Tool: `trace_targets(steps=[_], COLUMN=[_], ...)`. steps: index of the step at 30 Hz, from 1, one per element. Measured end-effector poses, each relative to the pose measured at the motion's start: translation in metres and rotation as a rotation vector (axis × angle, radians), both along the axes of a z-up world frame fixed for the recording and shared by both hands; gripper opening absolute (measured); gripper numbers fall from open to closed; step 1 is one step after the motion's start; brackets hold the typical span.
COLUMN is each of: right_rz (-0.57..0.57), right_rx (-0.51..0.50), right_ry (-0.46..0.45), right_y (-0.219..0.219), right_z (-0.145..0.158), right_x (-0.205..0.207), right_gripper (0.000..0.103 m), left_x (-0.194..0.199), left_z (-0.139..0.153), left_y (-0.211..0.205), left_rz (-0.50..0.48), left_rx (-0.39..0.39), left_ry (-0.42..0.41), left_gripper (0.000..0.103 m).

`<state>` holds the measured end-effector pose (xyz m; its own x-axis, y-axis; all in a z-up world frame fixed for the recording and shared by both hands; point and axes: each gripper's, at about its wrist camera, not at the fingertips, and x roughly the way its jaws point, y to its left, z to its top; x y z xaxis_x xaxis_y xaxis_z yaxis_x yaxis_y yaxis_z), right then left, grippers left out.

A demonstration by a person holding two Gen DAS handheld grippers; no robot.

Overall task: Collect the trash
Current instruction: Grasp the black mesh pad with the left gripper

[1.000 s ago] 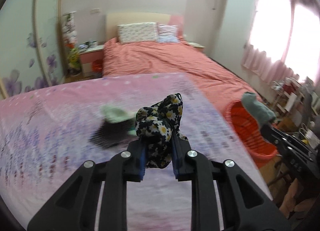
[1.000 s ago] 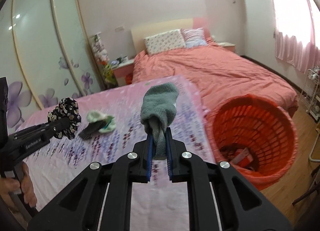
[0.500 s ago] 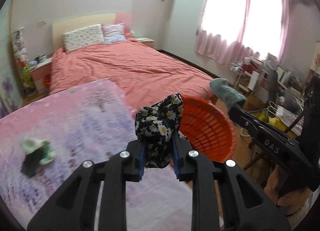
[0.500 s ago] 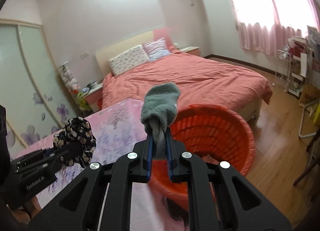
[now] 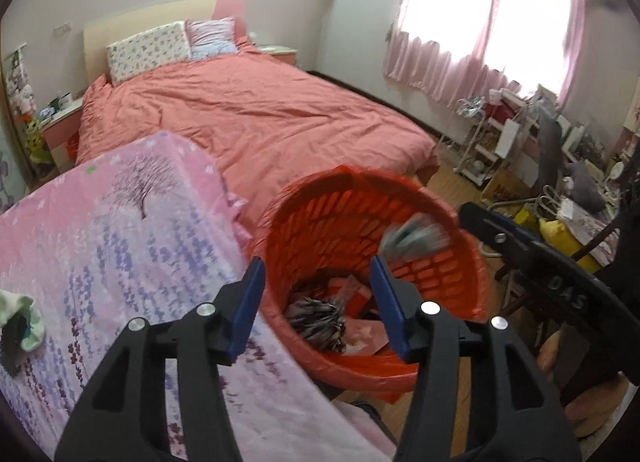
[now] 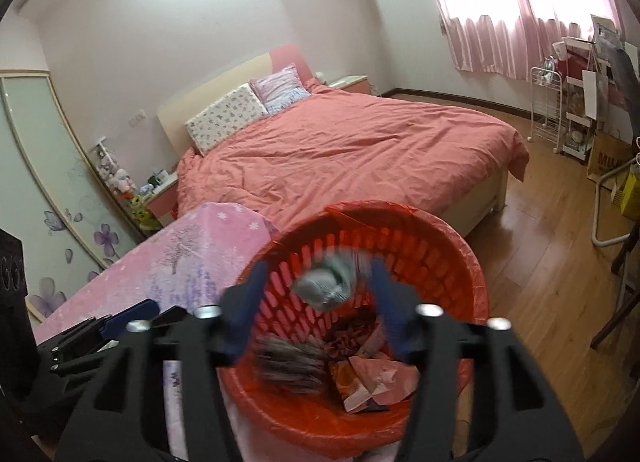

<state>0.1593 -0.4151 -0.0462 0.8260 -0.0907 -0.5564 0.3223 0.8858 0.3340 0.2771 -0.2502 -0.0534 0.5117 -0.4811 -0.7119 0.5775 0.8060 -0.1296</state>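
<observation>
Two grippers of mine have just been opening over the orange basket [image 5: 472, 262]. My left gripper [image 5: 316, 302] gapes empty; the grey sock [image 6: 326, 282] falls loose between my right gripper [image 6: 318, 304] jaws. I'd hold both over centre until everything lands, then fetch the bundle [image 5: 16, 326] at nine o'clock.

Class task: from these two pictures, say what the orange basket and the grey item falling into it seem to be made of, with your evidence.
Orange basket: probably moulded plastic, going by its even bright colour and walls pierced with rows of regular slots; a thin glossy orange liner seems draped over the rim. Grey item: likely soft knitted fabric, perhaps a sock, with a matte, fuzzy, rounded look; motion blur leaves this uncertain.
</observation>
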Motion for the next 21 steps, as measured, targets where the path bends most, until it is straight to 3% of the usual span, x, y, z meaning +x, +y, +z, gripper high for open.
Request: trace_targets(steps=[10,16,21], right_rz=[0.036,0.112,0.180], right_rx=[-0.079,-0.079,-0.087], right_ry=[0.058,0.068,0.086], right_y=[0.030,0.060,0.090], right_z=[-0.008,-0.007,-0.011], right_x=[-0.002,-0.001,0.005], right_gripper=[0.069,0.069,0.069], left_x=[0.005,0.002,0.019], left_z=[-0.008,-0.010,-0.023], left_y=[0.087,0.180,0.253], left_rz=[0.167,0.318,0.475], left_rx=[0.079,0.163,0.200], left_ry=[-0.052,-0.097,-0.059], left_gripper=[0.071,0.071,0.071])
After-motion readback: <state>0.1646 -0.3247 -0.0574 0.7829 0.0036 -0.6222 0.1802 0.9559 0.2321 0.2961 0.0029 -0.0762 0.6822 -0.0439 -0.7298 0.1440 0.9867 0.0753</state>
